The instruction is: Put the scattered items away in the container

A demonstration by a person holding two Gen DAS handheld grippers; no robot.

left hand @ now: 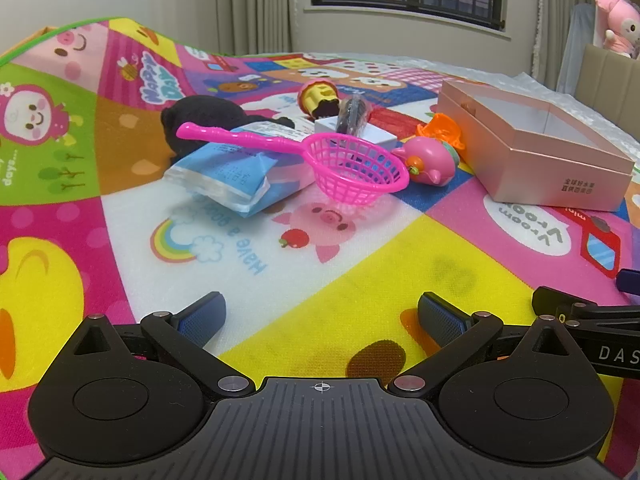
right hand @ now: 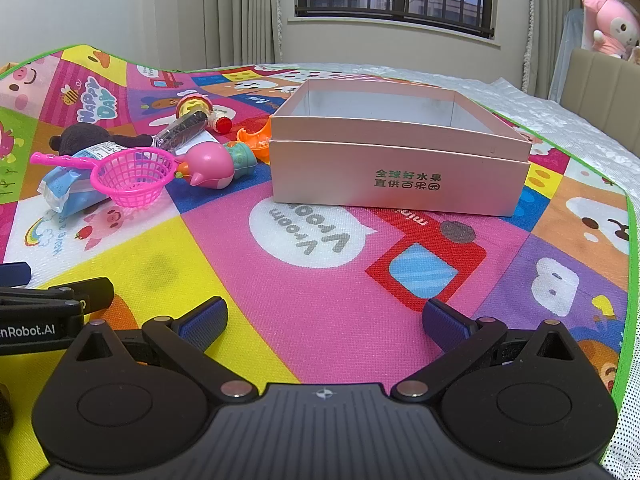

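Both tools — the left tool [left hand: 320,316] and the right tool [right hand: 324,320] — hover wide open and empty above the play mat [right hand: 320,280], nothing yet gathered: the pink strainer [left hand: 356,168] and neighbouring toys lie heaped just beside the empty pink box [right hand: 396,168].

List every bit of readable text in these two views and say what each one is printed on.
"全球好水果 直供百果园" on the front wall of the pink box.
"Vroom Vroom", upside down, in a white speech bubble on the play mat.
"Happy Day" beside a bee on the mat.
"Have a good", upside down, by the rainbow on the mat.
"nRobot.AI", cut off, on the left tongs.
"DAS", cut off, on the right tongs.
Print on the blue packet: too small to read.
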